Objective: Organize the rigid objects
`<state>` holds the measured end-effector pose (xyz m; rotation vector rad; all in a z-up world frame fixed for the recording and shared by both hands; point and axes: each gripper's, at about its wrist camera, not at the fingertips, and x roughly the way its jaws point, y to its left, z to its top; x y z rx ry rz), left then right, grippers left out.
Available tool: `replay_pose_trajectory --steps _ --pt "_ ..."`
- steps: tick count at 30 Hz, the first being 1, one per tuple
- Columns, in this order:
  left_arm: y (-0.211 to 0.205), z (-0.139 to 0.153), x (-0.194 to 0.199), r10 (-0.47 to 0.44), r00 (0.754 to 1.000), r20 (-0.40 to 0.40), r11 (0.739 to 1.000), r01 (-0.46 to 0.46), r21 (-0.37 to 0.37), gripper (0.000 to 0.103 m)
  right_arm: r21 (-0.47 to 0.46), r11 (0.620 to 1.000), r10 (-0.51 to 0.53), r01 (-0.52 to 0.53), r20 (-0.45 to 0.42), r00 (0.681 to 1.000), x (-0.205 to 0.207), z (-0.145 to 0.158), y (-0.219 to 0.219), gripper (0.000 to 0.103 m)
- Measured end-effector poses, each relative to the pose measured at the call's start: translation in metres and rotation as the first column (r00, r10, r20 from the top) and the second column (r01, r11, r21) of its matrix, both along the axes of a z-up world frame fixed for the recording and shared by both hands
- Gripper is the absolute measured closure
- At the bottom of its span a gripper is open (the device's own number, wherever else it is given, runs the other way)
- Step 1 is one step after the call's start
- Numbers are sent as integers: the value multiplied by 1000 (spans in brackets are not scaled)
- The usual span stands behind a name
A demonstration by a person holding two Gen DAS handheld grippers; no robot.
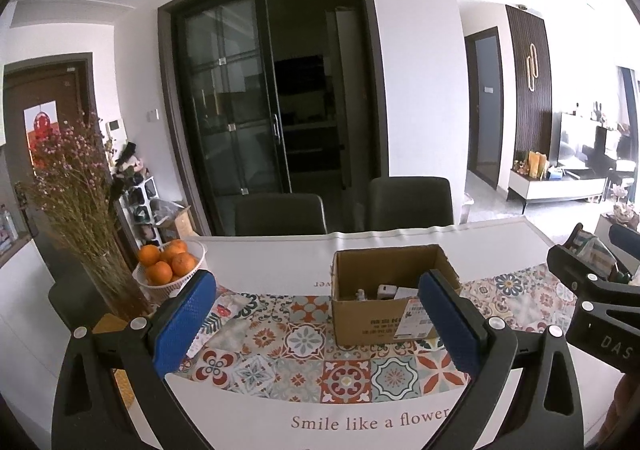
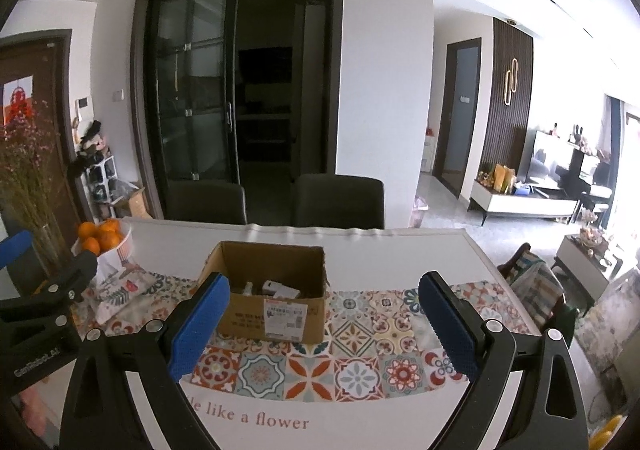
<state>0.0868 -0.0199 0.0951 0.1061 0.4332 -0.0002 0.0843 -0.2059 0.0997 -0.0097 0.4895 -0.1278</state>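
Observation:
An open cardboard box [image 1: 376, 320] stands on the patterned table runner [image 1: 304, 366]; it also shows in the right wrist view [image 2: 276, 314]. Small white and grey objects [image 1: 384, 292] lie inside it, seen also in the right wrist view [image 2: 276, 288]. My left gripper [image 1: 320, 324] is open and empty, held above the table in front of the box. My right gripper [image 2: 324, 324] is open and empty, in front of and slightly right of the box. The right gripper's body shows at the right edge of the left wrist view [image 1: 592, 290].
A white basket of oranges [image 1: 170, 266] and a glass vase of dried flowers [image 1: 80, 210] stand at the table's left. A floral cloth [image 2: 120, 286] lies left of the box. Two dark chairs [image 1: 280, 214] stand behind the table [image 1: 272, 254].

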Motion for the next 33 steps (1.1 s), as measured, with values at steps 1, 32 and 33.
replay_pose_trajectory --steps 1,32,33 --pt "0 0 -1 2 1000 4 1000 -2 -1 0 1 1000 4 -4 0 1000 0 0 0 7" --pt "0 -2 -2 -1 1000 -5 1000 1 -11 0 2 1000 20 -21 10 1000 -4 2 5 7" --pt "1 -2 -2 -3 1000 -5 1000 3 -11 0 2 1000 20 -20 8 1000 -3 2 4 7"
